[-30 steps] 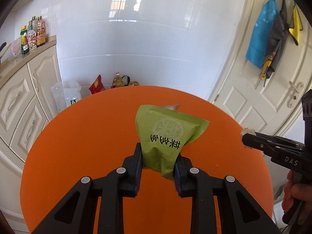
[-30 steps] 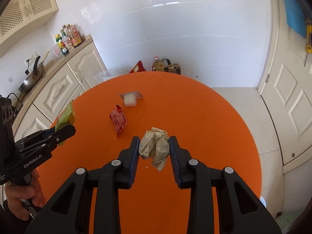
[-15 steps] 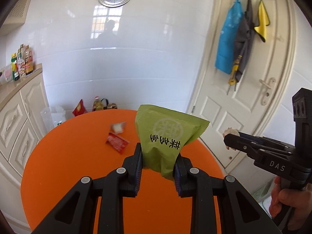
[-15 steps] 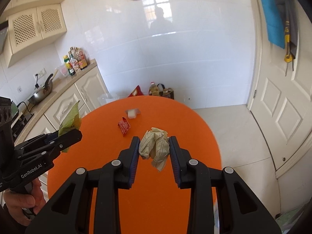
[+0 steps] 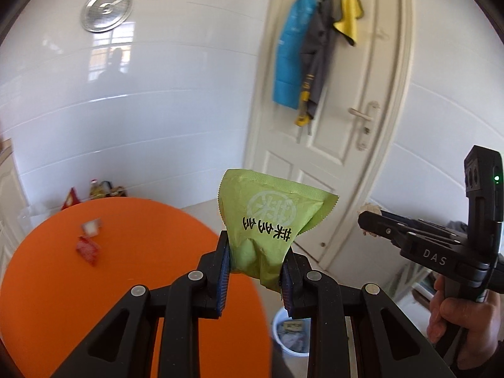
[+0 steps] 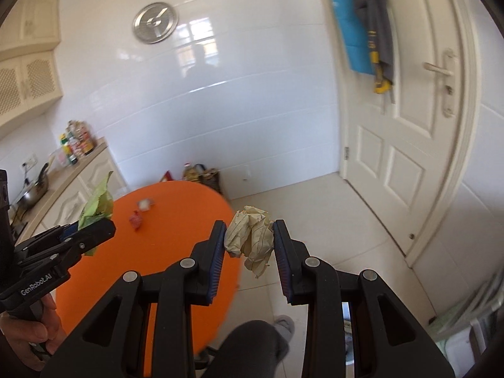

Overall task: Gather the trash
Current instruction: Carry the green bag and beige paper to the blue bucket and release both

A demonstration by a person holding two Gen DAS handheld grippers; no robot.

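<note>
Both tools have swung off the orange table point(image 5: 126, 220) toward a blue bin point(image 5: 291, 334) on the floor — disposal looks next. The left tool point(image 5: 255, 271) is clamped on a green wrapper point(image 5: 271, 220), long axis upright, sealed edge topmost. The right tool point(image 6: 250, 245) pinches crumpled paper point(image 6: 250, 236). A red wrapper point(image 5: 86, 249) remains.

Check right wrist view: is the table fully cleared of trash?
No, a red wrapper and a small white piece lie on the orange table, while the right gripper holds crumpled paper.
</note>
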